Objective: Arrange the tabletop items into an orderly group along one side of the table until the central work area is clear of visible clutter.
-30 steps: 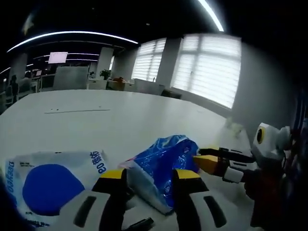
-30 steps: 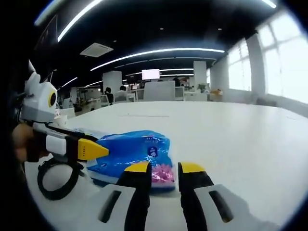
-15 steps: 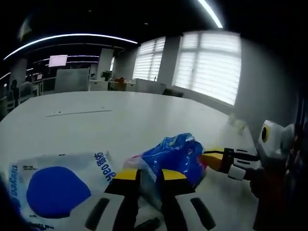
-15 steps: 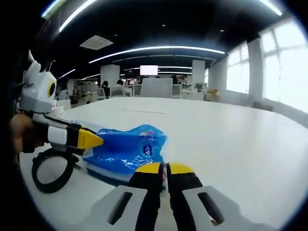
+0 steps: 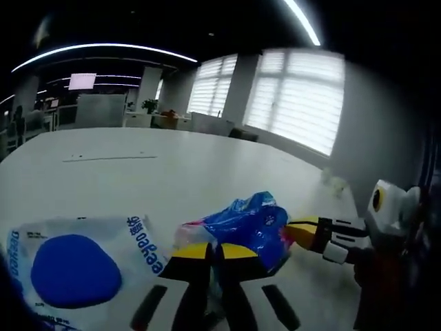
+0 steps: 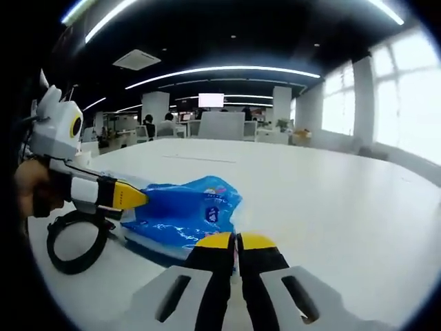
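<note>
With the blue plastic packet (image 5: 248, 224) lying on the white table (image 5: 138, 165) near its edge, both tools were engaged on it at once. The left gripper (image 5: 214, 252) had its yellow-tipped jaws drawn nearly together over the packet's near corner, pinching the film. In the right gripper view the same packet (image 6: 185, 212) sat just ahead of the right gripper (image 6: 235, 241), whose jaws were likewise pressed together on the packet's edge; a little pink showed at the pinch. Judgement: a two-point hold suits a limp, crinkled bag, which would otherwise sag or drag if taken by one corner.

Just beside the packet, to its left in the left gripper view, lay a white pouch with a large blue disc (image 5: 72, 269) printed on it, flat on the table. A black cord loop (image 6: 72, 241) rested on the table near the packet, below the other tool in the right gripper view.

The far table surface was bare, so the items appeared already gathered to this side; moving the packet against the pouch seemed the step in hand.
</note>
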